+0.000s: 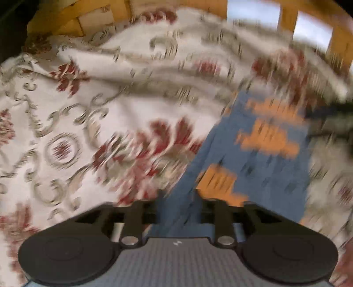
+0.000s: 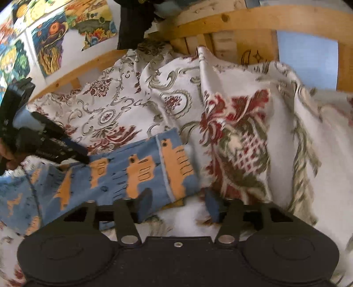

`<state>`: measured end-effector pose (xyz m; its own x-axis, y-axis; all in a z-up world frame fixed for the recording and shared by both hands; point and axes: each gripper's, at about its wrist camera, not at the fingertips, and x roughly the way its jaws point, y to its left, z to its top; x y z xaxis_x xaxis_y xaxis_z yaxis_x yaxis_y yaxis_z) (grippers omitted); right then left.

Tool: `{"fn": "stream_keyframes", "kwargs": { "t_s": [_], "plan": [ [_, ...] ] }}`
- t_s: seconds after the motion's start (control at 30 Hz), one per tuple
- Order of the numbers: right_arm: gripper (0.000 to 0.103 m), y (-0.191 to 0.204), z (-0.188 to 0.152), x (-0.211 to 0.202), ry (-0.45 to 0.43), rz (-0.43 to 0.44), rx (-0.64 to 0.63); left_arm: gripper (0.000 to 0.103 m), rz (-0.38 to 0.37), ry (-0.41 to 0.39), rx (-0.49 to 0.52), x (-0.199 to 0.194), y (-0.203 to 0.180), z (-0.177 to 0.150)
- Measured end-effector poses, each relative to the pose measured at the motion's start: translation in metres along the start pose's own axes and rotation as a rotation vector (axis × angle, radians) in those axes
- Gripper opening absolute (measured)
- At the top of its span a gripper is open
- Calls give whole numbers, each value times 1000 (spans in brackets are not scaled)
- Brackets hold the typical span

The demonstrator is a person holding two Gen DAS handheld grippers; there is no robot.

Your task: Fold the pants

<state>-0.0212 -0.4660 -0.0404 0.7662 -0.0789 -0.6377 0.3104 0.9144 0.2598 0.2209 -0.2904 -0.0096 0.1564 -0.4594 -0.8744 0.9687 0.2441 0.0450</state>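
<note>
Blue pants (image 1: 260, 159) with orange patches lie on a floral bed cover (image 1: 123, 99); the left wrist view is smeared by motion. My left gripper (image 1: 178, 198) is shut on the pants, with blue cloth filling the gap between its fingers. In the right wrist view the same gripper (image 2: 85, 159) pinches the cloth at the left. The pants (image 2: 123, 174) stretch from there to a hemmed leg end near my right gripper (image 2: 178, 203). That gripper is open, one finger (image 2: 144, 199) lying on the leg end and the other on the cover beside it.
A wooden bed frame (image 2: 242, 19) curves round the back, with colourful pictures (image 2: 50, 44) on the wall at the left. The floral cover (image 2: 238, 136) is bunched into a high fold right of the pants. A dark blur (image 1: 328, 119) at the right edge is probably my right gripper.
</note>
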Motion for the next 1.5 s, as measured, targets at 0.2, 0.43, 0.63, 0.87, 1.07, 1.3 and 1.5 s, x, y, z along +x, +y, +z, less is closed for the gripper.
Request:
{"fn": "stream_keyframes", "kwargs": {
  "t_s": [0.2,0.43,0.63,0.87,1.07,1.3,1.5],
  "plan": [
    [64,-4,-1,8,67,72,202,65,-183,-54,-107,32,-6,51],
    [49,-23,3,12,87,92,336,64,-207,24,-64,70,-25,80],
    [30,-6,-1,2,80,19,41,60,-189,32,-44,70,-25,80],
    [30,14,-2,4,80,-30,-253,58,-190,36,-66,65,-22,74],
    [7,14,-1,11,44,-10,-287,57,-197,39,-86,66,-24,81],
    [6,10,-1,5,20,-102,-303,57,-200,23,-82,63,-24,93],
    [39,-9,-12,-21,34,35,38,57,-161,52,-14,66,-37,91]
  ]
}}
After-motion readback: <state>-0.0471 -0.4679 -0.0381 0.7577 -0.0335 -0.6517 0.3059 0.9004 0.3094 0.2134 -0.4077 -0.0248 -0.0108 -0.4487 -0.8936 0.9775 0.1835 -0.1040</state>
